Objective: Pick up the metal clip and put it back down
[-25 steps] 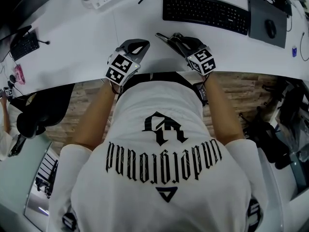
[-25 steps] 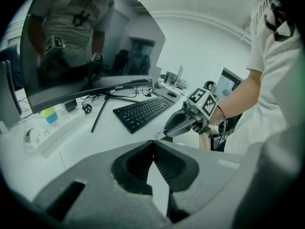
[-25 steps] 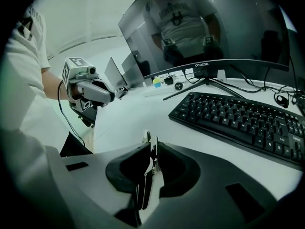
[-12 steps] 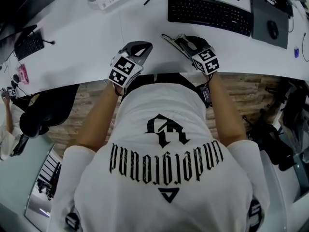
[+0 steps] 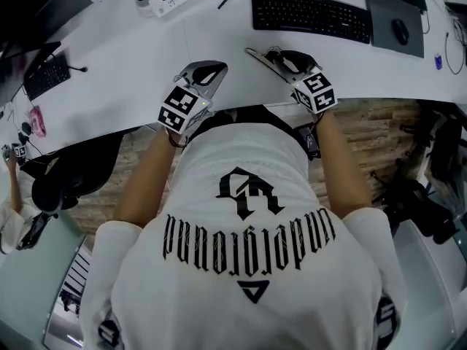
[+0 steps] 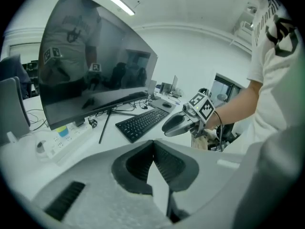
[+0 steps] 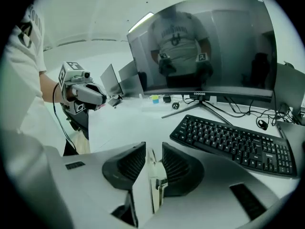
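My right gripper (image 7: 153, 149) hovers low over the white desk (image 5: 117, 57) near its front edge. Its jaws are opening. A thin shiny metal clip (image 7: 153, 180) stands on edge between them, with a gap showing on its left side. In the head view the right gripper (image 5: 257, 54) points toward the keyboard, and the clip is too small to make out. My left gripper (image 5: 206, 70) sits a short way to the left, also over the front edge. Its jaws (image 6: 153, 144) meet at the tips with nothing between them.
A black keyboard (image 5: 310, 14) lies just beyond the right gripper. A mouse on a dark pad (image 5: 399, 29) lies at the far right. A large dark monitor (image 7: 205, 51) stands behind, and a white power strip (image 5: 164, 4) sits at the back left. Cables trail behind the keyboard.
Both grippers stay in about the same places at the desk's front edge. The head view has shifted a little.
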Action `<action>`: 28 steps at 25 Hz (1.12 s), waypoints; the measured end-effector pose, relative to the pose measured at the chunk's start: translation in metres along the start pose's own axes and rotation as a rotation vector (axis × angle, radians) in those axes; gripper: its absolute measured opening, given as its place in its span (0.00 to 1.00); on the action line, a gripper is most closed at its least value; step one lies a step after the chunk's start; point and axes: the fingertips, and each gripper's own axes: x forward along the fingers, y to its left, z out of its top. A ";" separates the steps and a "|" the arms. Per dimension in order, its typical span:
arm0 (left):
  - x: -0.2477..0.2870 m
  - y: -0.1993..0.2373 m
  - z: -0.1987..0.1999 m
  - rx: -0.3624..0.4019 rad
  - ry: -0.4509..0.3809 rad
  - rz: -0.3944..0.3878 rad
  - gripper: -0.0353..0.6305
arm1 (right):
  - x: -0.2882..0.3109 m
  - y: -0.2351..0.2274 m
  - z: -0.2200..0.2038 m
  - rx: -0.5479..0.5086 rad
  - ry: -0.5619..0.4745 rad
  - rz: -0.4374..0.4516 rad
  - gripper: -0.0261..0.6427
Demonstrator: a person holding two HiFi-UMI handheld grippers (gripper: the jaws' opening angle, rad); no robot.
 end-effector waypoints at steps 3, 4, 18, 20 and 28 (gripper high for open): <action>-0.016 -0.007 0.017 0.026 -0.043 -0.013 0.07 | -0.013 0.017 0.018 -0.003 -0.051 -0.017 0.20; -0.021 -0.010 0.020 0.037 -0.053 -0.017 0.07 | -0.018 0.023 0.024 -0.008 -0.064 -0.023 0.19; -0.111 -0.043 0.053 0.127 -0.206 -0.024 0.07 | -0.094 0.132 0.112 -0.140 -0.235 -0.108 0.06; -0.128 -0.047 0.058 0.133 -0.236 -0.019 0.07 | -0.105 0.148 0.124 -0.156 -0.264 -0.115 0.06; -0.181 -0.062 0.074 0.174 -0.329 -0.034 0.07 | -0.130 0.189 0.147 -0.168 -0.329 -0.162 0.06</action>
